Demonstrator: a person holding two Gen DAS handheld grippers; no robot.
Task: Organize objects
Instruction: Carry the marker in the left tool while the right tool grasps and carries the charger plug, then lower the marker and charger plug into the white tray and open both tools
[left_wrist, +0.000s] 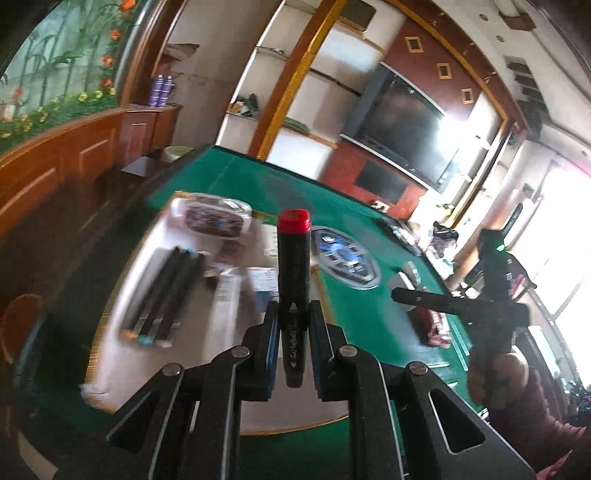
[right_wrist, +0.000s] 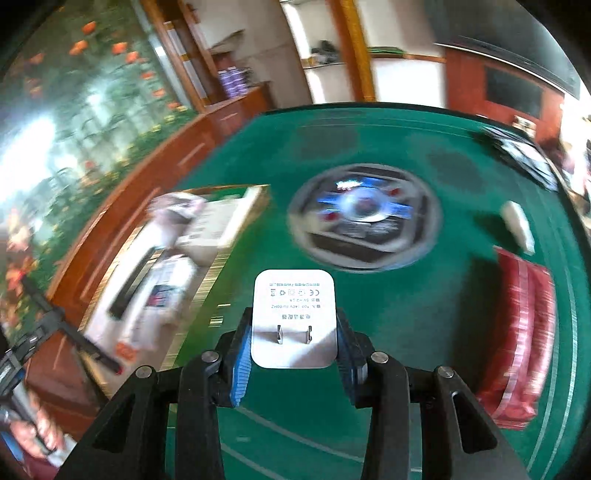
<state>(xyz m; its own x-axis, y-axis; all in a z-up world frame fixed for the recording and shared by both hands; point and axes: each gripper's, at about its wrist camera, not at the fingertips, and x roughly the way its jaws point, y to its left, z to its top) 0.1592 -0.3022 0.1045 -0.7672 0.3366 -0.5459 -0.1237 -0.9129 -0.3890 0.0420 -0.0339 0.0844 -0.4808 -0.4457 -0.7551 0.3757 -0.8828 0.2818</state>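
Note:
My left gripper (left_wrist: 293, 314) is shut on a black marker (left_wrist: 293, 258) with a red cap, which stands upright between the pads above the table. Behind it a white tray (left_wrist: 207, 365) with a gold rim holds several black markers (left_wrist: 166, 291), a clear pouch (left_wrist: 218, 219) and small boxes. My right gripper (right_wrist: 294, 325) is shut on a white power adapter (right_wrist: 294, 295), prongs facing the camera, raised over the green table (right_wrist: 369, 133). The tray (right_wrist: 221, 243) lies to its left. The right gripper (left_wrist: 410, 301) also shows at the right of the left wrist view.
A round control panel (right_wrist: 364, 218) sits in the table's middle. A red packet (right_wrist: 517, 332) and a white block (right_wrist: 517, 225) lie at the right, with a dark flat object (right_wrist: 524, 155) at the far right edge. Wooden cabinets (left_wrist: 55, 173) run along the left.

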